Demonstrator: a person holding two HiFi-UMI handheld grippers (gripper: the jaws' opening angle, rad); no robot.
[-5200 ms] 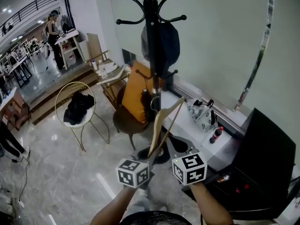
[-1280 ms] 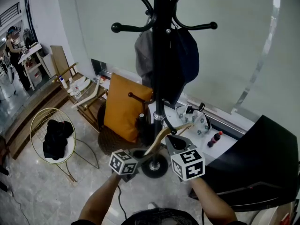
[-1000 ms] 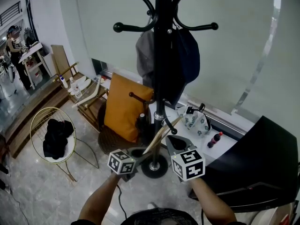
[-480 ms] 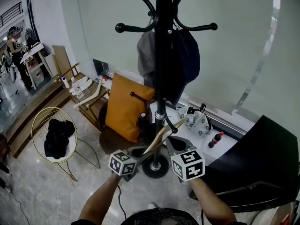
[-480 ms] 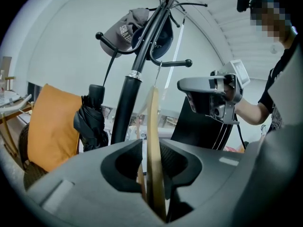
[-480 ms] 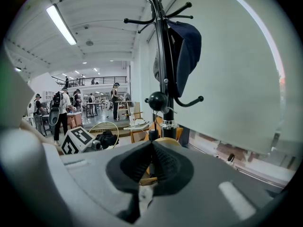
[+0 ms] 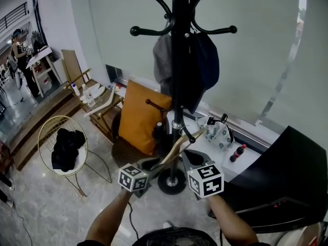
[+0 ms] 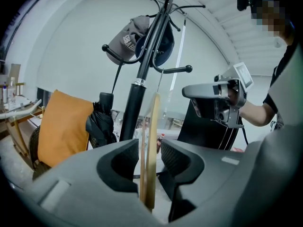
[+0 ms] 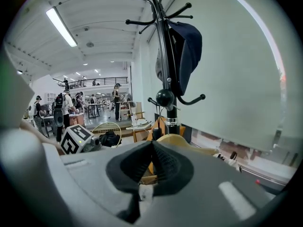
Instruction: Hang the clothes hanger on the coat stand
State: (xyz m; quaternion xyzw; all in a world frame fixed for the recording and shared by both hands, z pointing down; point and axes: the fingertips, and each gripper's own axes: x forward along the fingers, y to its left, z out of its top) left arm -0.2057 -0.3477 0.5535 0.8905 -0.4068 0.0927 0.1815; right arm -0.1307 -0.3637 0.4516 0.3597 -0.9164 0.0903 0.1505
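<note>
At the left of the head view, a round gold wire chair (image 7: 62, 117) holds one black bundle of cloth (image 7: 65, 148). One pale wooden clothes hanger (image 7: 177, 146) sits at lower centre, in front of the black metal coat stand (image 7: 179, 86). The stand carries two caps, one grey (image 7: 163, 60) and one navy (image 7: 207, 60). The left gripper (image 8: 149, 157) has its jaws opening, with the hanger loose between them. The right gripper (image 9: 150, 162) pinches the hanger's wood.
</note>
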